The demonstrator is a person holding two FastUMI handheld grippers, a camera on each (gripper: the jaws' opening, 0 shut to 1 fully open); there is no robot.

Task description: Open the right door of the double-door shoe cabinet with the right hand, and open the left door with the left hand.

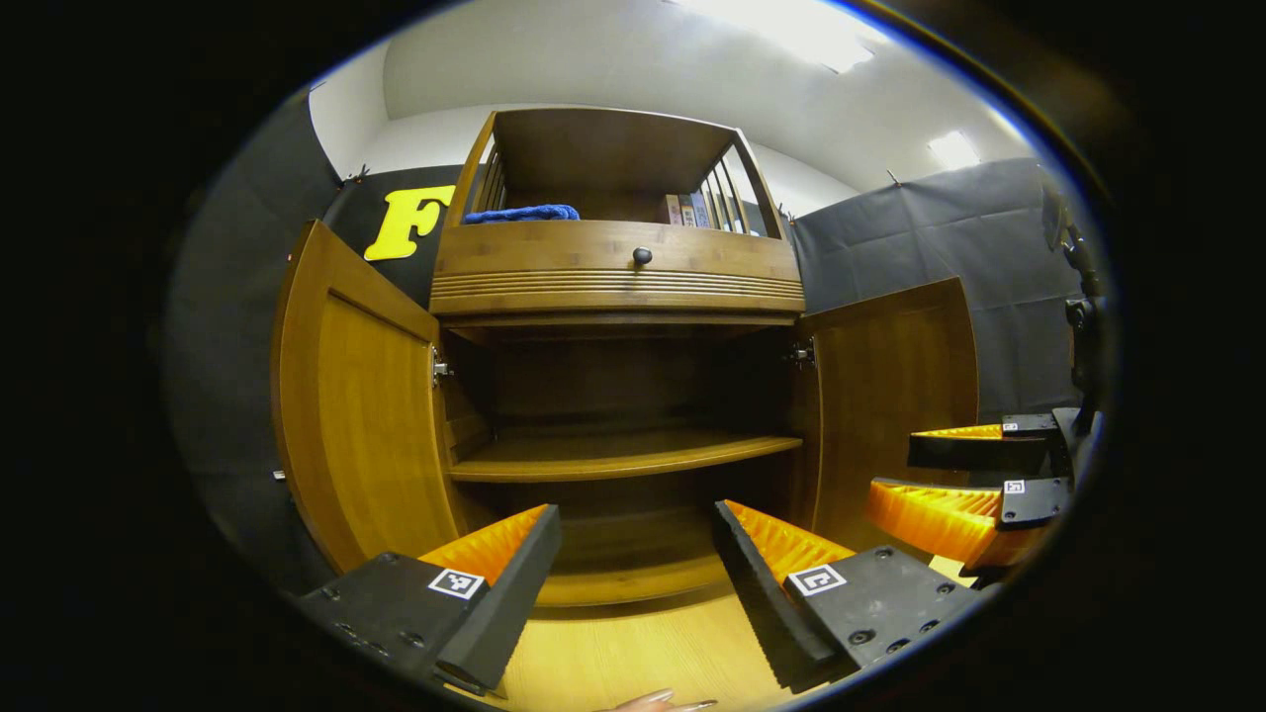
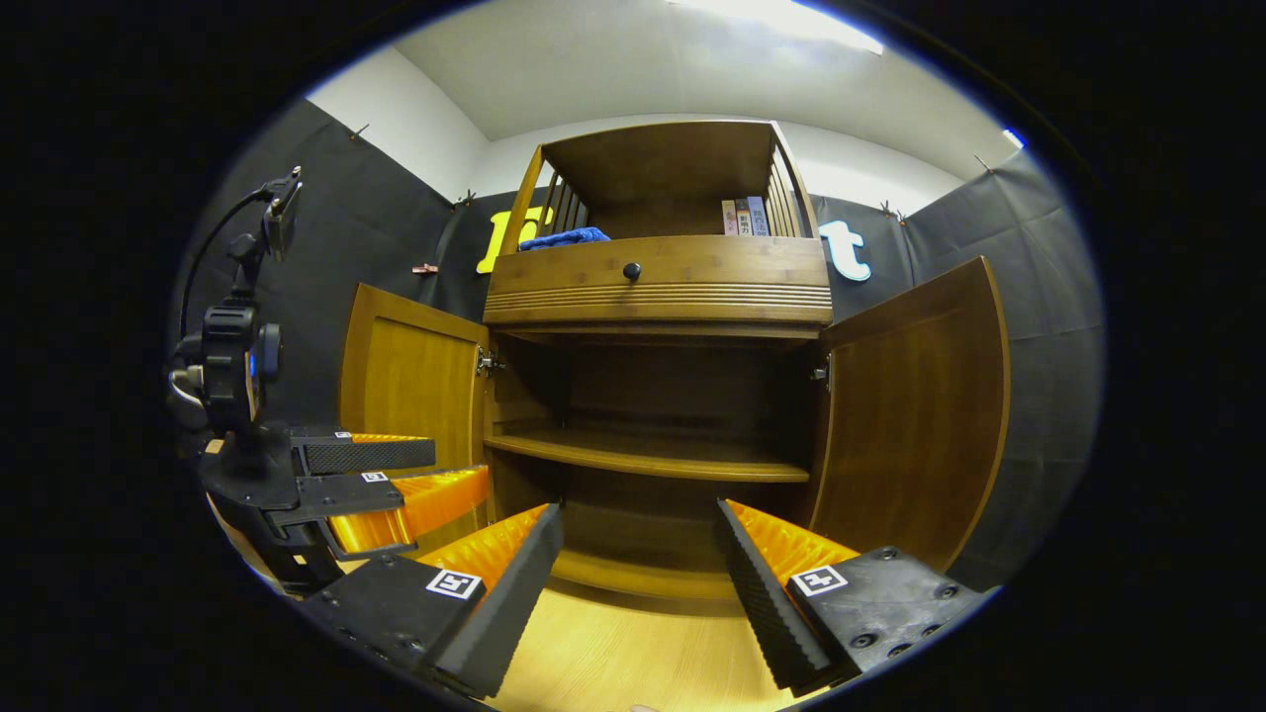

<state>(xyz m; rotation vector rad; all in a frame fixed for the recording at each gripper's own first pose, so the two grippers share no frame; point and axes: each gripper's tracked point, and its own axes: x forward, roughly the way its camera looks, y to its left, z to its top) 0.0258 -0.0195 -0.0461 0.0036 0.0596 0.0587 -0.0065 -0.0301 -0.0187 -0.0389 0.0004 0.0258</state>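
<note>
While both doors stand swung out, the opening step reads as done. Shoe cabinet sits straight ahead of you on the pale wood floor. Left door hangs wide to the left, right door wide to the right; inner shelf bare between them.

Your left gripper: fingers apart, holding nothing, near edge of the floor, well short of the cabinet. Your right gripper: fingers apart too, nothing between them, likewise back from the doors.

Blue cloth and a few books rest on the top tier, untouched.

Judgement: nothing left to pull. Next move calls only for holding both grippers clear of the door edges.
</note>
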